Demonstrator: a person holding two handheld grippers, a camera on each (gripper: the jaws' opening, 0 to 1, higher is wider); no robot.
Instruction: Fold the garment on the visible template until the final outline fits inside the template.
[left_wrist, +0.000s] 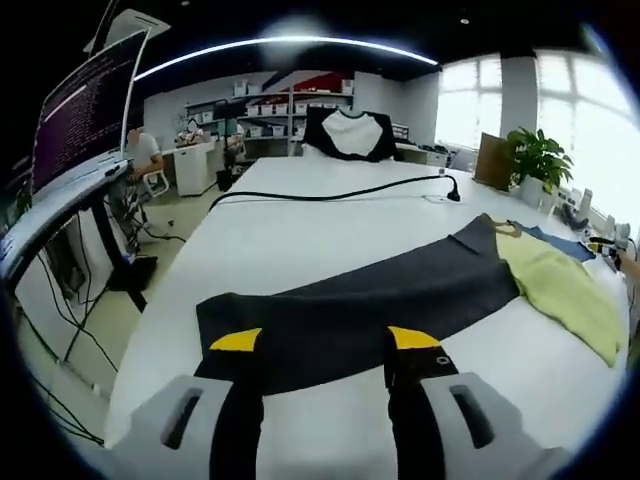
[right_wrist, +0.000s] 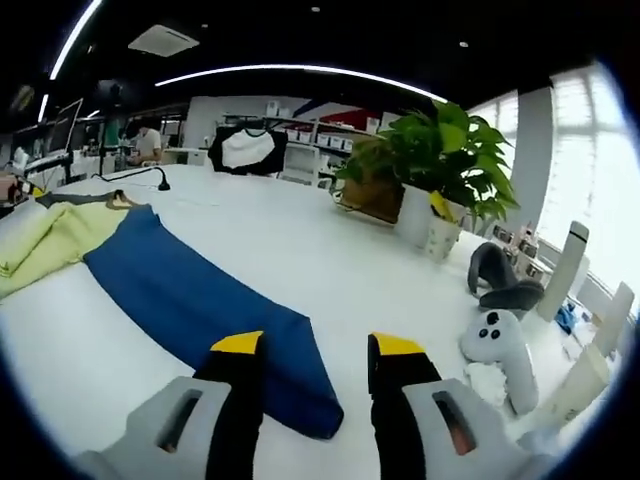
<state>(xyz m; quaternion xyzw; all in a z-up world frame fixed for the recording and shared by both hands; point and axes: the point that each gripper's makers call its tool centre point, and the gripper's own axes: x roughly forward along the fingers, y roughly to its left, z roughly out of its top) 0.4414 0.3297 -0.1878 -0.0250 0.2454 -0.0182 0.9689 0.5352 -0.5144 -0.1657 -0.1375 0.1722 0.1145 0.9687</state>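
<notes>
Both tongs, left gripper (left_wrist: 325, 340) and right gripper (right_wrist: 318, 345), we record as spread, holding nothing. Garment (left_wrist: 400, 285) lies flat on white table (left_wrist: 300, 235). Potted plant (right_wrist: 440, 160) and shelving (left_wrist: 290, 110) stand behind.

This is an open-plan office that doubles as a lab: a long white worktop (left_wrist: 300, 230) runs down the room under a curved ceiling light strip (left_wrist: 290, 42), with storage shelves (left_wrist: 290, 110) full of boxes along the far wall. At one side a monitor (left_wrist: 85, 110) filled with lines of text stands on a desk with cables (left_wrist: 70, 330) trailing to the floor, and a person (left_wrist: 145, 152) sits at another desk farther back. A potted plant (right_wrist: 440, 160) stands on the worktop near large bright windows (left_wrist: 590, 120), beside a white handheld controller (right_wrist: 500, 350).
</notes>
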